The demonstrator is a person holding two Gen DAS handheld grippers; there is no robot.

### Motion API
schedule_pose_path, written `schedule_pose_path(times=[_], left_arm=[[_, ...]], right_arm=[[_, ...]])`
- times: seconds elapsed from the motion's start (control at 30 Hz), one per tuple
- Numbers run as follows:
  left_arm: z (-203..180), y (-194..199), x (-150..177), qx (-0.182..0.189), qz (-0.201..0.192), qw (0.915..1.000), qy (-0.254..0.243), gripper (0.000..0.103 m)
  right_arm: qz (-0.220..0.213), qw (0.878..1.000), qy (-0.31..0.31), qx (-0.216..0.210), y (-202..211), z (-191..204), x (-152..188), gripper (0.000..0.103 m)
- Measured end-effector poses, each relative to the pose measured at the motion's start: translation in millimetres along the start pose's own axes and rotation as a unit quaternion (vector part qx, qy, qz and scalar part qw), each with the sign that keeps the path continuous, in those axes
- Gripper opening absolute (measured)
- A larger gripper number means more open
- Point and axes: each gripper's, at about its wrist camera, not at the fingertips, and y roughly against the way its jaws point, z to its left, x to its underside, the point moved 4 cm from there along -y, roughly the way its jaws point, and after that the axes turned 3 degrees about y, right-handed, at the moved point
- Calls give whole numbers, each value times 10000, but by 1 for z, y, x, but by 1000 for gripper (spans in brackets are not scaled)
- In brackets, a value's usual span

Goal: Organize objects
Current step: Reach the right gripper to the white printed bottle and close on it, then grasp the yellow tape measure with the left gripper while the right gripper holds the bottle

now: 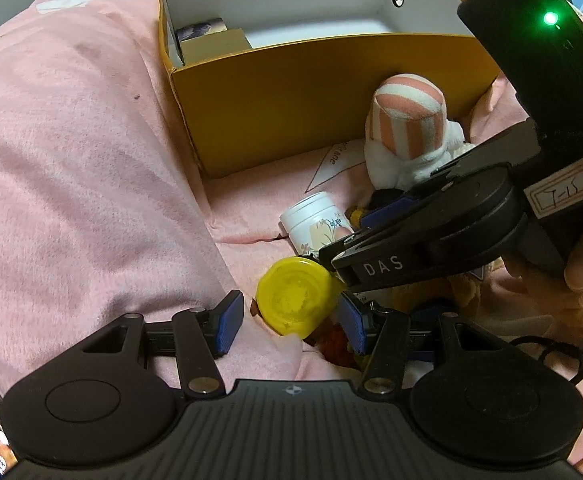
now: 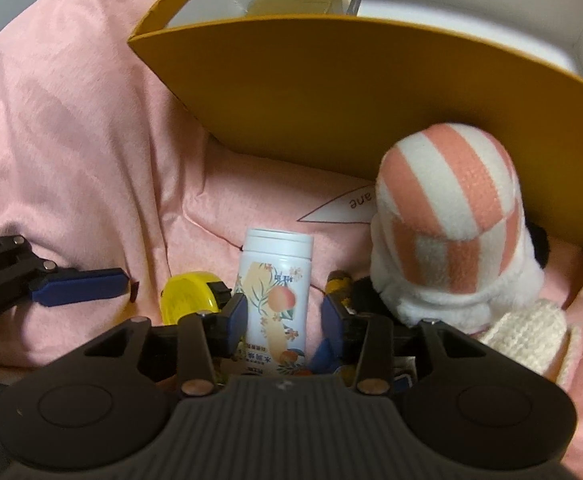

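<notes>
**Two grippers work a cluttered pink bed**

The right gripper [image 2: 285, 316] straddles an upright white bottle [image 2: 277, 300], fingers apart. The left gripper [image 1: 291, 320], fingers apart, flanks a yellow lid [image 1: 295, 298]. A yellow box [image 1: 311, 108] stands at 12 o'clock, a striped plush toy [image 2: 451, 236] against it.

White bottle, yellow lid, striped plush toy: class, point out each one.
white bottle [image 2: 276, 292], right wrist view, printed front.
yellow lid [image 1: 293, 300], left wrist view, inner face.
striped plush toy [image 2: 449, 200], right wrist view, striped cap.

black hand-held gripper [image 1: 291, 320] with blue pads [image 1: 227, 326], silver screws.
</notes>
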Motion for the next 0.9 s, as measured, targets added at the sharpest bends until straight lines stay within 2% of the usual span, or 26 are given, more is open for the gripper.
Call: schedule_pose_path(times=[0.13,0.2,0.23,0.3,0.4,0.6,0.73,0.8,0.87,0.9], left_arm=[[-1,1,-1,60,14,10000,43,61],[-2,1,-2,62,41,10000,38,61],[-4,1,-2,54,59,10000,11,61],[-7,2,-3,32,93,9999,-70,61],[-8,3,-2,65,101,9998,-144,61],[-6,4,-2,110,82,9998,-114,61],[-4,4,-1,114,72,9998,-112,61],[-3,5,-1,121,64,9999,-103,61],[-2,5,0,123,51,9999,-99,61],[-1,4,1,147,49,9998,-109,61]], right_arm=[[-1,9991,277,329,4,8,-1,45],[12,9980,422,477,7,13,-2,51],[4,9978,471,463,8,15,-3,58],[8,9973,480,554,5,13,-4,59],[37,9982,378,465,2,9,-5,59],[112,9996,197,179,-9,2,-6,68],[68,9996,240,165,-15,6,-4,71],[10,9994,286,219,-16,9,-2,69],[-60,9994,297,184,-12,10,-1,53],[-85,9993,301,191,-10,11,-1,52]])
